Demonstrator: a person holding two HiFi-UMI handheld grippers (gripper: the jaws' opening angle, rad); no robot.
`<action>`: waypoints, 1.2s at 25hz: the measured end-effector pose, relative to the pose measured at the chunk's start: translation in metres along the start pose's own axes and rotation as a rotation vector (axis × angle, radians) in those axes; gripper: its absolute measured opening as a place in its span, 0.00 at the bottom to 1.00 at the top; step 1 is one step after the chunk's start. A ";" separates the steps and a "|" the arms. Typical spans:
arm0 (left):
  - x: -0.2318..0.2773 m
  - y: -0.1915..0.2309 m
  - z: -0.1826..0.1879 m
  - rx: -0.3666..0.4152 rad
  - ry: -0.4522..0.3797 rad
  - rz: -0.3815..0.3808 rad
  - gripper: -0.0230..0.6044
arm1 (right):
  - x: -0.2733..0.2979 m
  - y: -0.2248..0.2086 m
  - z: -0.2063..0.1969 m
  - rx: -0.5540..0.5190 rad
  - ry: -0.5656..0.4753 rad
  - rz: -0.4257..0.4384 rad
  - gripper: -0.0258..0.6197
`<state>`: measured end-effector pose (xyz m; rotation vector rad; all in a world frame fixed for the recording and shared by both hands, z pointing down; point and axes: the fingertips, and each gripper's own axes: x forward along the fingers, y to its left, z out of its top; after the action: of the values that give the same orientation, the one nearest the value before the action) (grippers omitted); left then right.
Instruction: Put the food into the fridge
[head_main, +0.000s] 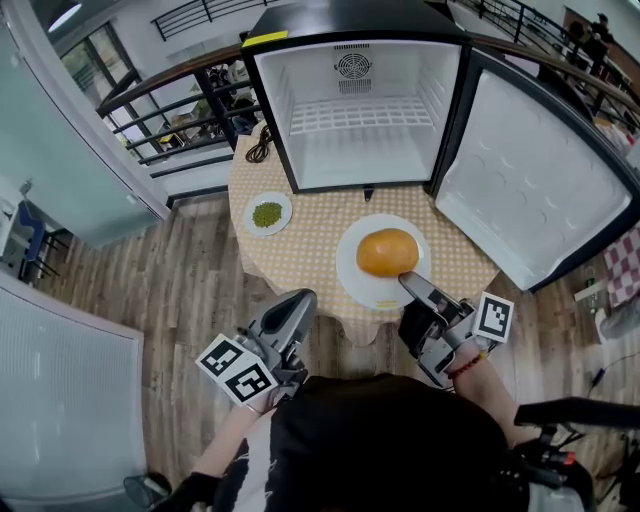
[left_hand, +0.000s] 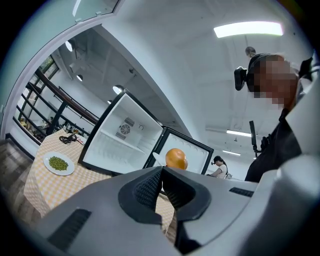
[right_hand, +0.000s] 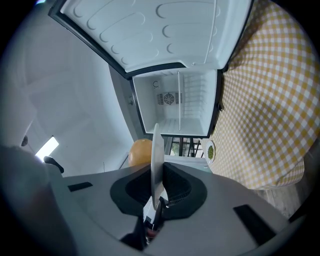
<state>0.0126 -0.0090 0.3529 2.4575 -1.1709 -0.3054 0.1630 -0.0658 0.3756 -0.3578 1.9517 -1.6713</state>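
An orange round bun (head_main: 387, 251) lies on a white plate (head_main: 352, 270) on the checked round table (head_main: 300, 250), in front of the open mini fridge (head_main: 360, 150). My right gripper (head_main: 405, 279) is shut on the plate's near right rim; in the right gripper view the plate (right_hand: 156, 160) stands edge-on between the pads, with the bun (right_hand: 140, 151) behind it. A small plate of green peas (head_main: 267, 214) sits at the table's left. My left gripper (head_main: 303, 298) hangs off the table's near edge, shut on nothing. In the left gripper view I see the bun (left_hand: 176, 158) past the shut left gripper (left_hand: 161, 186).
The fridge door (head_main: 530, 190) swings wide open to the right; one wire shelf (head_main: 362, 115) is inside and the floor of the fridge is bare. A dark cable (head_main: 260, 145) lies on the table left of the fridge. A railing (head_main: 170, 120) runs behind.
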 end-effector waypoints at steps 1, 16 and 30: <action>0.000 0.000 0.000 0.000 -0.002 0.002 0.06 | 0.000 0.000 0.000 -0.002 0.003 0.001 0.09; -0.006 0.005 -0.013 -0.028 0.021 0.010 0.06 | -0.004 -0.015 -0.002 0.018 -0.018 -0.024 0.09; 0.037 0.076 0.024 -0.024 0.068 -0.090 0.06 | 0.054 -0.032 0.032 0.001 -0.118 -0.041 0.09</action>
<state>-0.0253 -0.0870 0.3641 2.4842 -1.0245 -0.2574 0.1322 -0.1270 0.3912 -0.4881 1.8683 -1.6380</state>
